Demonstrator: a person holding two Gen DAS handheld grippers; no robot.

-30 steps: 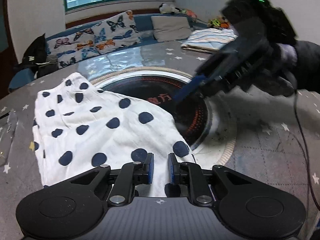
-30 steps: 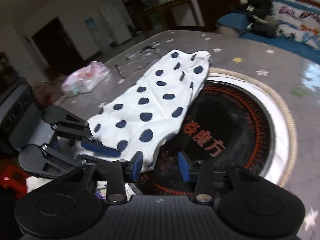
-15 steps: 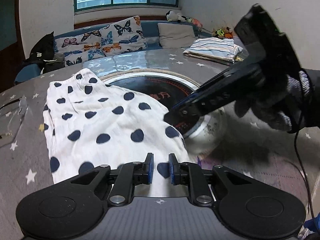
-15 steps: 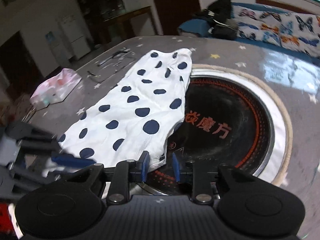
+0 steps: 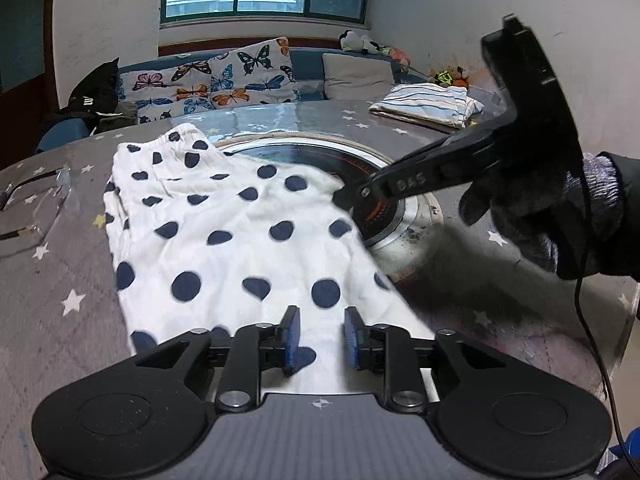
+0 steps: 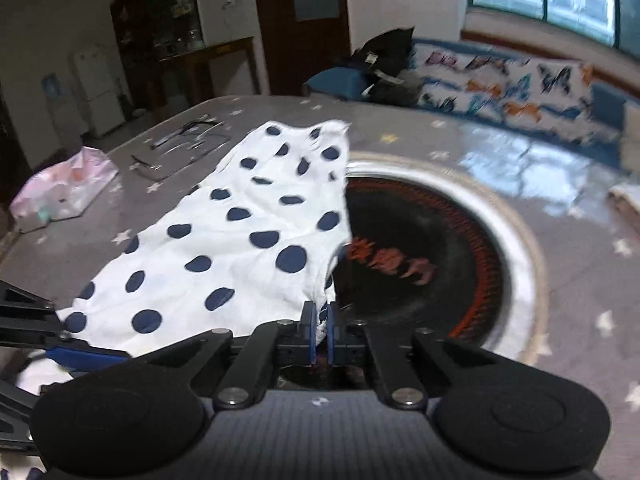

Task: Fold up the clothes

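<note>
On the grey star-print tablecloth (image 5: 60, 280), white garment with navy polka dots (image 5: 224, 240) lies flat, its right edge draped over the round black induction hob (image 6: 420, 240) set in the table centre. Left gripper (image 5: 319, 338) at 6 o'clock of the left wrist view, jaws have just been opening, blue pads apart with garment's near hem lying under and between them, not pinched. Right gripper (image 6: 320, 334) at 6 o'clock of the right wrist view, jaws have just been closing, now clamped on the garment's near right corner, cloth bunched between the pads. In the left wrist view the right gripper comes in from 3 o'clock, held by a dark-gloved hand (image 5: 552, 216), tip at the garment's right edge over the hob rim. Folded striped cloth (image 5: 424, 104) at 1 o'clock on the far table edge, butterfly cushions (image 5: 212, 76) at 12 o'clock. Pink plastic bag (image 6: 60, 188) at 9 o'clock in the right wrist view, well apart from the garment.
</note>
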